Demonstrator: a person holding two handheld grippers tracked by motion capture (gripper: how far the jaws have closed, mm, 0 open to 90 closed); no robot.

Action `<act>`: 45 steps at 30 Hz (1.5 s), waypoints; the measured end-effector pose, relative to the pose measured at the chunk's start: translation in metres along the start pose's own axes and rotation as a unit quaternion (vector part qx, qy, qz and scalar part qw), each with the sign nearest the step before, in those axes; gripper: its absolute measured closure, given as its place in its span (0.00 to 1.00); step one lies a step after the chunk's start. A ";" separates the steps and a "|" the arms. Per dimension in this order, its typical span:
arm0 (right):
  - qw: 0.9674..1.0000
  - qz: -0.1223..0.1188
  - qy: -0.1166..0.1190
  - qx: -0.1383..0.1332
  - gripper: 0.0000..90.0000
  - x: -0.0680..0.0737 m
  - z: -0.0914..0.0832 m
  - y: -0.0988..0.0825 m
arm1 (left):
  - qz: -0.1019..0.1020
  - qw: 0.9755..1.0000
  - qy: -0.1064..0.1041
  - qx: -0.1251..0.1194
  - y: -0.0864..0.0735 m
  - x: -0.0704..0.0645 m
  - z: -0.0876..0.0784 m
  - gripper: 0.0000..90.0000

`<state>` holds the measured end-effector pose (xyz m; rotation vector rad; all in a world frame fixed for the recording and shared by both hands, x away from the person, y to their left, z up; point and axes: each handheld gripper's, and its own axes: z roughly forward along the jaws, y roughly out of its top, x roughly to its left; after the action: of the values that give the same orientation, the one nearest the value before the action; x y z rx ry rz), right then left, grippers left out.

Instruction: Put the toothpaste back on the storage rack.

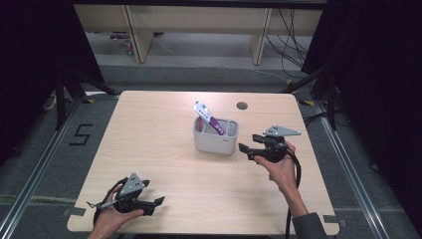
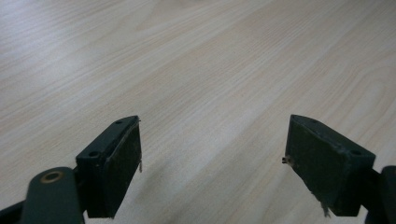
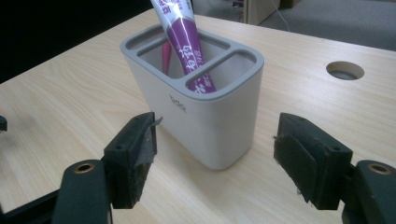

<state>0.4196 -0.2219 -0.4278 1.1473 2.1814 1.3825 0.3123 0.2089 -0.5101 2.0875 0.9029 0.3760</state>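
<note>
We see a pale grey holder [image 3: 201, 112] with three compartments just ahead of our right gripper [image 3: 215, 154], jaws apart and empty, purple-and-white tube [image 3: 184, 42] leaning inside — left gripper [image 2: 215, 163] likewise gaping over bare table [image 2: 196, 60]

Grey holder [image 3: 205, 116] stands upright on the table, just ahead of the right gripper [image 3: 215, 149], apart from its pads; purple-and-white tube [image 3: 187, 46] leans inside, top projecting above the rim.

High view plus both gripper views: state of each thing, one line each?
toothpaste tube: leaning in the holder, top sticking out
holder: upright on the table, untouched
pink item: inside the holder, mostly hidden
left gripper: open, empty
right gripper: open, just short of the holder
</note>
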 end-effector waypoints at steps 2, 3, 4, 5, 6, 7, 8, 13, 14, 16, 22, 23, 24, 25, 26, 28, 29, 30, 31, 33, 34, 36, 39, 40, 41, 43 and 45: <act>1.000 -0.005 -0.003 0.003 0.33 -0.001 -0.002 -0.001 | -0.013 1.000 0.002 -0.014 0.000 -0.001 0.002 0.20; 1.000 0.003 -0.003 0.004 0.33 0.001 -0.002 -0.003 | -0.009 1.000 0.004 -0.011 0.000 -0.001 0.001 0.20; 1.000 -0.010 -0.003 -0.002 0.33 -0.001 -0.002 -0.004 | -0.010 1.000 0.002 -0.012 0.000 -0.001 0.001 0.20; 1.000 0.002 -0.001 0.004 0.33 0.001 -0.003 -0.005 | -0.003 1.000 0.002 -0.006 0.000 0.000 0.000 0.20; 1.000 -0.006 -0.002 0.002 0.32 0.000 -0.002 -0.005 | -0.009 1.000 0.004 -0.011 0.000 -0.001 0.001 0.20; 1.000 -0.003 -0.008 0.000 0.32 0.001 -0.003 -0.007 | -0.010 1.000 0.004 -0.012 0.000 -0.001 0.001 0.20; 1.000 -0.003 -0.008 0.000 0.32 0.001 -0.003 -0.007 | -0.010 1.000 0.004 -0.012 0.000 -0.001 0.001 0.20; 1.000 -0.006 -0.011 0.010 0.29 -0.001 -0.007 -0.011 | -0.004 1.000 0.002 -0.005 0.000 0.001 0.000 0.20; 1.000 -0.006 -0.011 0.010 0.29 -0.001 -0.007 -0.011 | -0.003 1.000 0.002 -0.001 0.000 0.001 0.000 0.20; 1.000 0.013 -0.004 0.011 0.28 0.002 -0.008 -0.014 | -0.004 1.000 0.001 -0.001 0.000 0.001 0.000 0.20; 1.000 -0.003 -0.011 0.013 0.28 0.001 -0.011 -0.019 | -0.012 1.000 0.004 -0.010 0.000 0.000 0.001 0.20; 1.000 0.014 -0.005 0.021 0.28 0.003 -0.011 -0.020 | -0.014 1.000 0.005 -0.010 0.000 0.000 0.001 0.20; 1.000 -0.003 -0.008 0.017 0.28 0.001 -0.011 -0.021 | -0.015 1.000 0.004 -0.010 0.000 0.000 0.000 0.20; 1.000 0.020 -0.001 0.021 0.28 0.004 -0.011 -0.023 | -0.015 1.000 0.004 -0.011 0.000 0.000 0.000 0.20; 1.000 -0.002 -0.010 0.018 0.28 0.001 -0.012 -0.023 | -0.022 1.000 0.004 -0.017 0.000 -0.001 0.001 0.20; 1.000 0.006 -0.003 0.017 0.27 0.001 -0.012 -0.027 | -0.020 1.000 0.005 -0.016 0.000 0.000 0.000 0.20; 1.000 0.006 -0.003 0.017 0.27 0.001 -0.012 -0.027 | -0.011 1.000 0.005 -0.008 0.000 0.001 -0.001 0.20; 0.999 0.022 -0.002 0.025 0.27 0.003 -0.014 -0.027 | -0.013 1.000 0.005 -0.012 0.000 0.001 -0.001 0.20; 1.000 0.004 -0.010 0.021 0.27 0.001 -0.015 -0.028 | -0.012 1.000 0.005 -0.011 0.000 0.001 -0.001 0.20; 1.000 0.004 -0.007 0.022 0.27 0.001 -0.015 -0.030 | -0.021 1.000 0.004 -0.022 -0.001 -0.001 0.002 0.20; 0.999 0.022 -0.002 0.025 0.27 0.004 -0.016 -0.031 | -0.021 1.000 0.003 -0.022 -0.001 -0.001 0.002 0.20; 1.000 0.012 -0.002 0.025 0.27 0.003 -0.016 -0.033 | -0.022 0.999 0.003 -0.024 -0.002 -0.001 0.002 0.20; 1.000 0.006 0.001 0.028 0.27 0.004 -0.016 -0.036 | -0.019 1.000 0.005 -0.012 -0.002 0.000 0.001 0.20; 0.999 0.023 0.006 0.033 0.27 0.006 -0.015 -0.037 | -0.016 1.000 0.005 -0.008 -0.002 0.001 0.001 0.20; 0.999 0.023 0.006 0.033 0.27 0.006 -0.015 -0.037 | -0.015 1.000 0.007 -0.009 -0.002 0.000 0.001 0.20; 1.000 0.000 -0.005 0.030 0.26 0.005 -0.016 -0.039 | -0.020 1.000 0.005 -0.012 -0.002 0.000 0.001 0.20; 0.999 0.005 0.002 0.034 0.26 0.007 -0.017 -0.040 | -0.020 1.000 0.004 -0.014 -0.002 0.000 0.002 0.20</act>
<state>0.3859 -0.2350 -0.4535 1.1803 2.2443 1.3252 0.3121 0.2083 -0.5125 2.0415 0.9380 0.3750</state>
